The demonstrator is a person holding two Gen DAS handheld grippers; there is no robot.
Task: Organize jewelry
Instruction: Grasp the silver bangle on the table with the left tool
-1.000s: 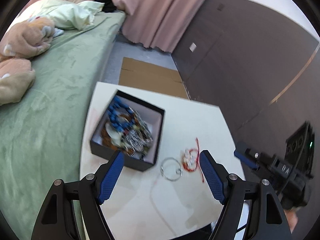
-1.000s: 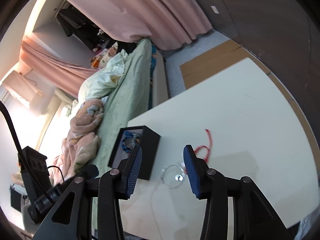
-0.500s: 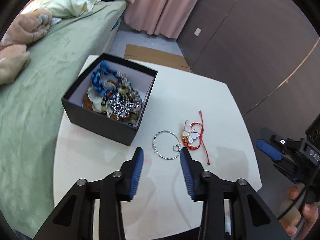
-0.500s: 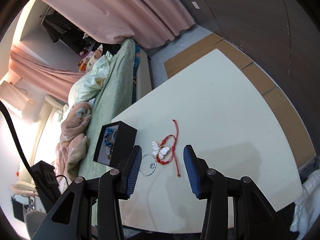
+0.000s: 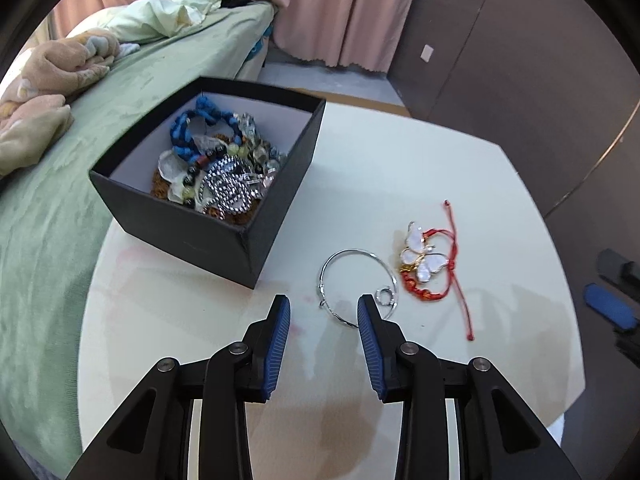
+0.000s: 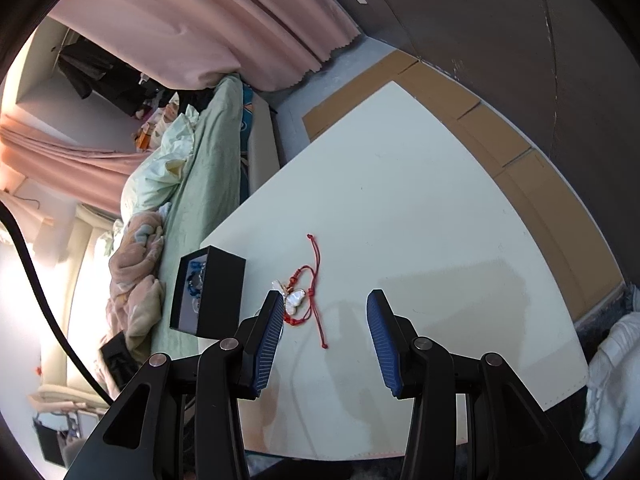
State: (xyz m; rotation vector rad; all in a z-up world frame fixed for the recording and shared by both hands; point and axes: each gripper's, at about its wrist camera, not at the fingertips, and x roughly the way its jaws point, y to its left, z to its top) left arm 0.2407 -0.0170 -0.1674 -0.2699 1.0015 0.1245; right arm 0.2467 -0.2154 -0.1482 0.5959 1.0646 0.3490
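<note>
A black open box holds several bracelets and beads, and stands on the white table. A silver bangle lies on the table right of the box. A red cord bracelet with a white butterfly charm lies just right of the bangle. My left gripper is open and empty, hovering just in front of the bangle. My right gripper is open and empty, above the table near the red bracelet and the box.
A green bed with a pillow and plush blanket lies left of the table. Pink curtains and a dark wall stand behind. Cardboard lies on the floor past the table's far edge.
My left gripper has narrowed from wide open and moved in toward the bangle. The right gripper has pulled back and to the right, and its jaws have opened wider.
</note>
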